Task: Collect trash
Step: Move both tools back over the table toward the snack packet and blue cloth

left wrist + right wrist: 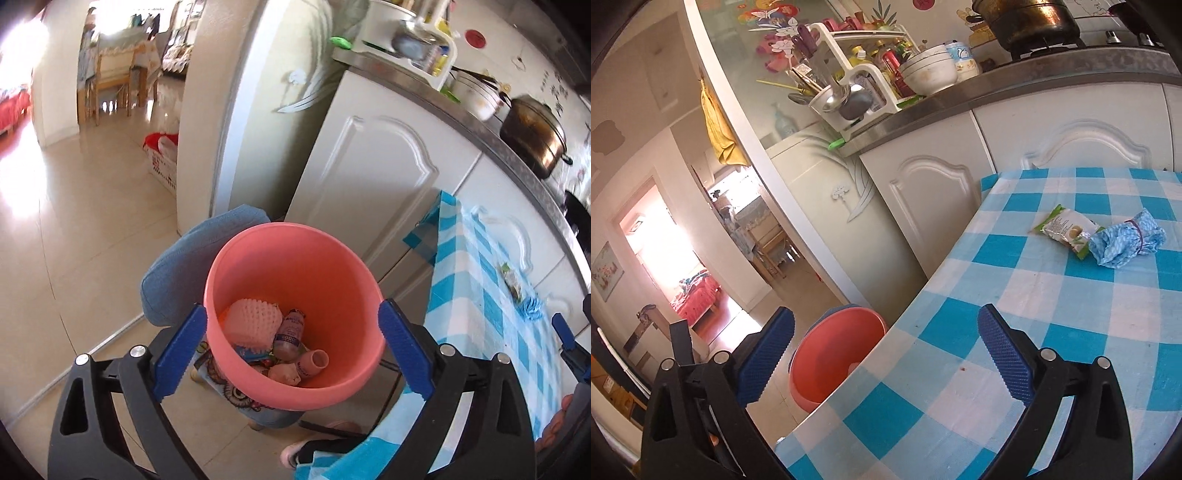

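My left gripper (291, 347) hangs over the pink bucket (258, 258), its blue fingers (181, 350) spread wide on either side of the rim with nothing pinched between them. Down in the bucket lie a white foam net (251, 321), a small purple-labelled bottle (290, 334), a pink bottle (314, 363) on its side and some crumpled wrappers. The bucket sits on a stool with a blue cushion (177, 266), on the tiled floor just beside the tabletop's hanging blue-and-white checked cloth (480, 288).

My right gripper (886, 354) is over the near edge of that tabletop (1015, 332), fingers (1004, 354) also wide apart and empty. The left finger sits off the edge, above the bucket (834, 354) on the floor; the right one is over the cloth.

Farther across the cloth, well apart from my fingers, lie the leftover bits of trash: a green-and-white snack packet (1063, 230) and, touching its right end, a crumpled blue bag (1126, 240) tied with a band.

Behind the tabletop stand white cabinet doors (931, 206) under a grey counter, which carries a rack of utensils and bottles (849, 92), stacked white bowls (929, 70) and a dark pot (1030, 22) on the stove. To the left a doorway opens onto a bright room.
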Demonstrator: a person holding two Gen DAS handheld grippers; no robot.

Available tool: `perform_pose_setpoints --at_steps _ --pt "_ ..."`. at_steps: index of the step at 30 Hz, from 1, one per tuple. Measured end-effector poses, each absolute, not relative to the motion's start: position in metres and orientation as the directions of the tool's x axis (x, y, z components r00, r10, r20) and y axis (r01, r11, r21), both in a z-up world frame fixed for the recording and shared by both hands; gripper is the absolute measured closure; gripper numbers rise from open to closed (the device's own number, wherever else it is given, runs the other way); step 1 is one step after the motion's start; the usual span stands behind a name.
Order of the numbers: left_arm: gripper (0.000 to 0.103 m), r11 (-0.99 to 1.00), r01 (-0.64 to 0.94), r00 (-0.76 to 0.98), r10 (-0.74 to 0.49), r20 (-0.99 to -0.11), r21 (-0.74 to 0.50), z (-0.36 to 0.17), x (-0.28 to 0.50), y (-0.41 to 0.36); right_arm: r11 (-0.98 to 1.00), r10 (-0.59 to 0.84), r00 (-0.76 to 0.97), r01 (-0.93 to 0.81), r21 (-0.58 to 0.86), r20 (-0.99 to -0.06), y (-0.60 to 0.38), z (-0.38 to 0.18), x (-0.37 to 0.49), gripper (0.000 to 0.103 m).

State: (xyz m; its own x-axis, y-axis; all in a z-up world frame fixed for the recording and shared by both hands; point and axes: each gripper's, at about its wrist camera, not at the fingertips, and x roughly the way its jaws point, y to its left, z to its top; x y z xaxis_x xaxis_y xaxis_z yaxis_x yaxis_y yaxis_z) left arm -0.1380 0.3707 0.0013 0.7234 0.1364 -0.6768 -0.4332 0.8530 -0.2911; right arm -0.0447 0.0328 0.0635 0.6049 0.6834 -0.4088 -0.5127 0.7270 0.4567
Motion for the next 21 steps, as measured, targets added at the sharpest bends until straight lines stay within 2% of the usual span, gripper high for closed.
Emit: perform_pose_setpoints --at_steps 4,12,21 --pt "0.007 0.888 -0.389 0.738 0.141 -0.660 -0.246 0.019 -0.137 0.347 0.728 0.683 0.617 -0.527 0.439 -0.391 0.019 0.066 -0.053 0.005" --pt "0.006 0.941 -0.258 0.746 0.051 -0.664 -0.217 0.037 -0.131 0.298 0.691 0.709 0.618 -0.511 0.512 -0.340 -0.021 0.059 -0.056 0.005" --pt "0.007 0.948 -0.145 0.728 -0.092 -0.679 -0.284 0.048 -0.117 0.250 0.667 0.692 0.678 -0.469 0.579 -0.247 -0.079 0.054 -0.054 0.005"
